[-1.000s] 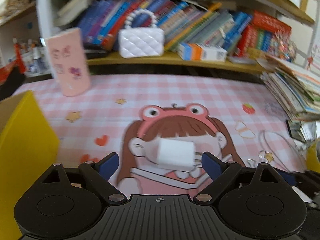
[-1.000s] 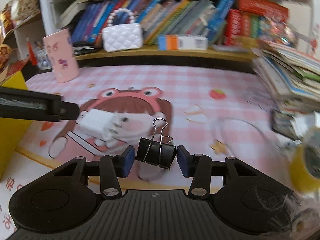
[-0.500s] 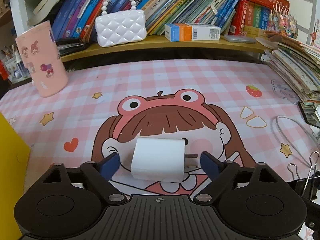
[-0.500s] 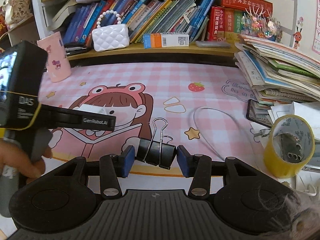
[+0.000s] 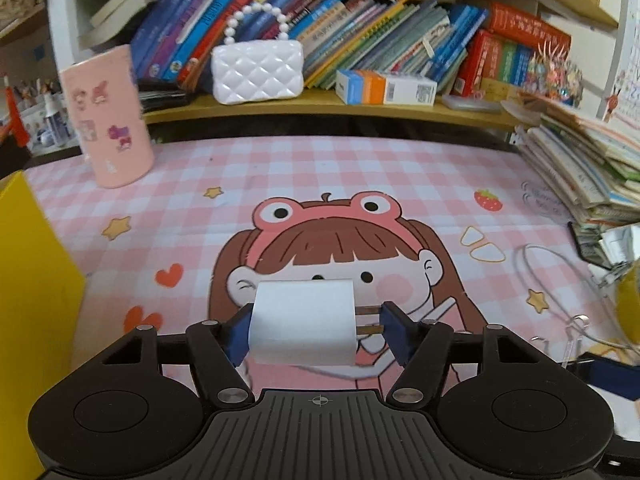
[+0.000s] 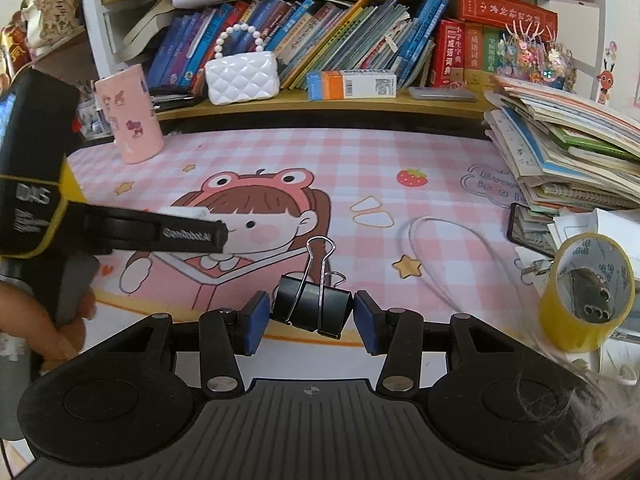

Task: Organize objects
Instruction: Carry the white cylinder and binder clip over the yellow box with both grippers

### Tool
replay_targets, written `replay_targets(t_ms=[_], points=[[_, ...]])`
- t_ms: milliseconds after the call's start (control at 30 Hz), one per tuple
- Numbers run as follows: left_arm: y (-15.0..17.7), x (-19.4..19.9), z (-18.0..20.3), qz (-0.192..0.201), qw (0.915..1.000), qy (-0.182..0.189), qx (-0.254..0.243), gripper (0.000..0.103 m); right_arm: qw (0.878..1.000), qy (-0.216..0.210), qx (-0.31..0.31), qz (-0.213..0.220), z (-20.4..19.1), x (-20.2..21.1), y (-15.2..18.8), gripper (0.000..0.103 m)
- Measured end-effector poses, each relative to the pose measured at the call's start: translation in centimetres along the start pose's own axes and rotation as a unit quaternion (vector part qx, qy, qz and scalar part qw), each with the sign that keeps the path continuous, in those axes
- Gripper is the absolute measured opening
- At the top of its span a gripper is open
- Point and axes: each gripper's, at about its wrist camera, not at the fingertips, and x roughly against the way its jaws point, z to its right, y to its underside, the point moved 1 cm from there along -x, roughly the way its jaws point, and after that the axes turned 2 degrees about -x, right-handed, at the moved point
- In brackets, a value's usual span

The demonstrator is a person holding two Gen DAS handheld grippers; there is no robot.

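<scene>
Since half a second ago the left gripper [image 5: 314, 330] has closed in: its blue pads now press the small white boxy plug charger [image 5: 304, 322], one on its body, one on its metal prongs, above the pink checked cartoon desk mat [image 5: 320, 176]. The right gripper [image 6: 308, 318] still clamps the black metal binder clip [image 6: 312, 308]. A yellow tape roll [image 6: 586, 290] stands right, a pink sticker-covered cup [image 5: 106, 118] far left.

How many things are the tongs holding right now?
2. A white charger plug is clamped in the left tongs, above the pink mat. A black binder clip is pinched in the right tongs. Nothing else appears gripped.
</scene>
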Motion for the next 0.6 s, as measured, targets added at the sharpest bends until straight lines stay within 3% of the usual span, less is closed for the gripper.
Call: replay_targets(t_ms=[333,600], points=[[4.0,7.2,-2.7,0.010,0.9993,0.027,0.024,0.066,1.000,-0.004,0.000,-0.010,-2.1,2.1,1.7,0.043],[8.2,12.1,-5.5,0.008,0.9990,0.043,0.008,0.066,1.000,-0.022,-0.001,-0.021,-6.0,4.2,3.5,0.043]])
